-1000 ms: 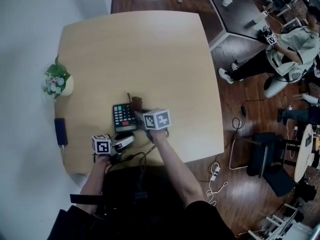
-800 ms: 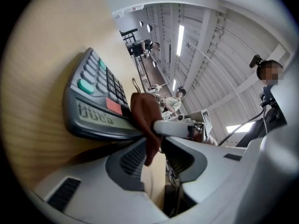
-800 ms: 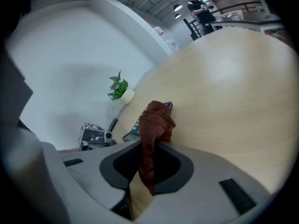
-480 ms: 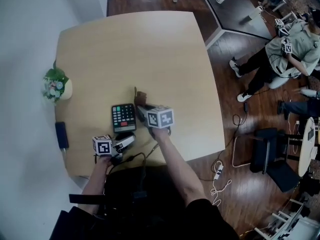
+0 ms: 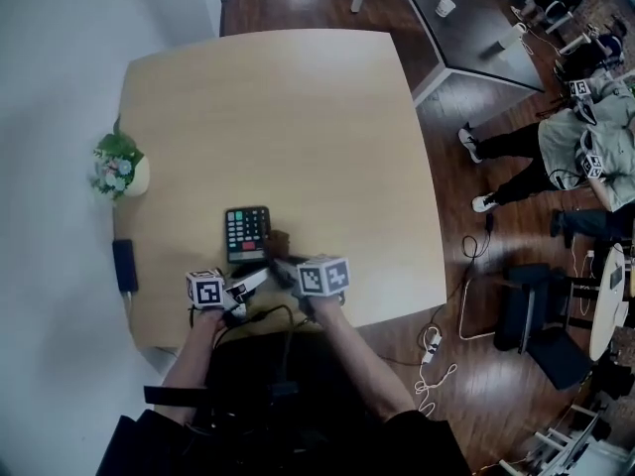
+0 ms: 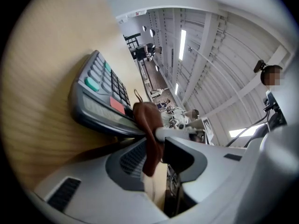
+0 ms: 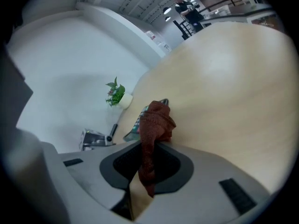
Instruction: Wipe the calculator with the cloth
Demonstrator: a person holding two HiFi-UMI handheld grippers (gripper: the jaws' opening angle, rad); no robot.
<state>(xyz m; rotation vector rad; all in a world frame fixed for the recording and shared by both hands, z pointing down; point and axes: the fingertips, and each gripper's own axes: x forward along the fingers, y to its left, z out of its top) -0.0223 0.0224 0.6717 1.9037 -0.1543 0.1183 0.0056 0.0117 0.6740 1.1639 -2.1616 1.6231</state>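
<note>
– Calculator (image 5: 247,232)?
– Lies keys up on table (image 5: 298,107), close to near edge, left of middle. Green keys toward far end, red patch toward near end.
– Held?
– Pinched at near edge by left gripper (image 5: 258,278). Jaws narrow, one low against tabletop, other above, closed on that edge. Only partly seen in left gripper view: covered just there by cloth (image 7: 156,120).
– And cloth itself?
– Brown, bunched. Clamped in right gripper (image 7: 150,149), jaws tight on its tail, wad sticking out past tips. Sits at calculator's near right corner, just beside left gripper's tips.
– Touching keys?
– Hard to tell. Overlaps that corner in head view, hides part of calculator in right gripper view.
– Grippers well apart?
– No, close. Tips nearly meet by that corner, marker cubes side by side above table's near edge. Right one angled down toward corner, left one lying nearly level.
– Anything else on table?
– Plant (image 5: 119,164) in pale pot at left edge. Dark slab (image 5: 123,264) nearer along same edge. Black cable (image 5: 266,313) looping at near edge, behind grippers.
– Beyond table?
– Dark wood floor (image 5: 476,296). Second table (image 5: 476,38) at top right with white cup (image 5: 445,5). People (image 5: 585,147) at far right.
</note>
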